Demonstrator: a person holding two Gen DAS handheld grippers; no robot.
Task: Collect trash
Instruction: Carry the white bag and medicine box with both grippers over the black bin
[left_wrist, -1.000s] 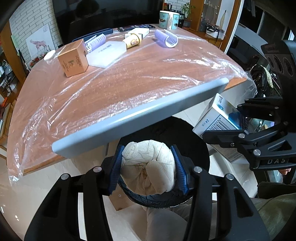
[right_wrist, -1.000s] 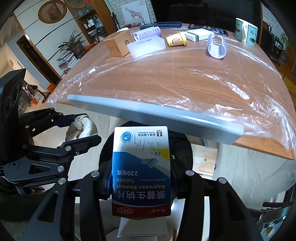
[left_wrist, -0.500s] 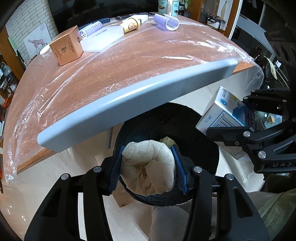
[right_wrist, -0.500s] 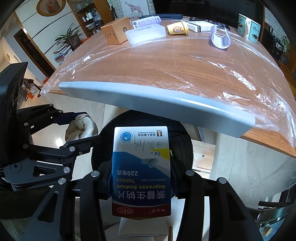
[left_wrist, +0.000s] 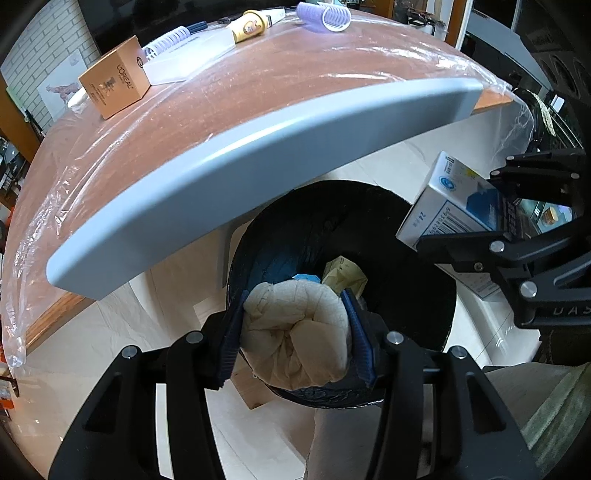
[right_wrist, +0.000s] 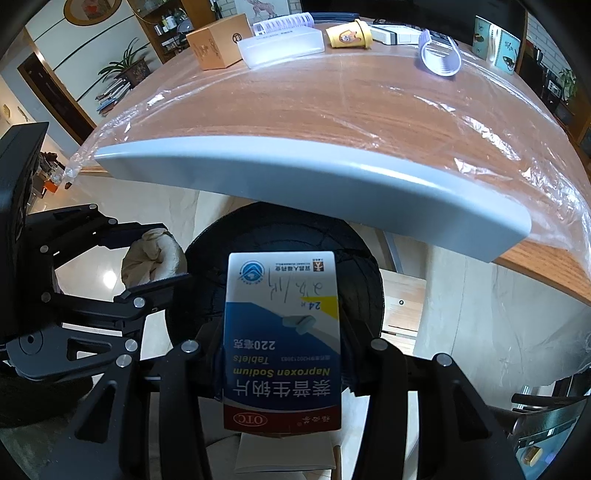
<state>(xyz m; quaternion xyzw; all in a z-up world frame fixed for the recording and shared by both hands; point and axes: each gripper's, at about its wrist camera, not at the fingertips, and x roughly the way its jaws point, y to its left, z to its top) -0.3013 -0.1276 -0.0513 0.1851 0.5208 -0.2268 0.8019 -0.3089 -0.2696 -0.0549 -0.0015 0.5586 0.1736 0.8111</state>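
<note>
Left wrist view, crumpled tissue (left_wrist: 295, 332) clamped in left tool (left_wrist: 295, 332), above bin (left_wrist: 424, 295)

A crumpled cream paper wad (left_wrist: 297, 334), folded in on itself, sits pinched between blue pads over the near rim of a round bin lined with a black bag (left_wrist: 417, 295), which stands on the pale floor beside the table edge and already contains a yellowish scrap (left_wrist: 343, 277). A white-and-blue tablet box (right_wrist: 282, 343), printed "Naproxen Sodium Tablets" and seen upside down, is held above the same bin's mouth.
</note>
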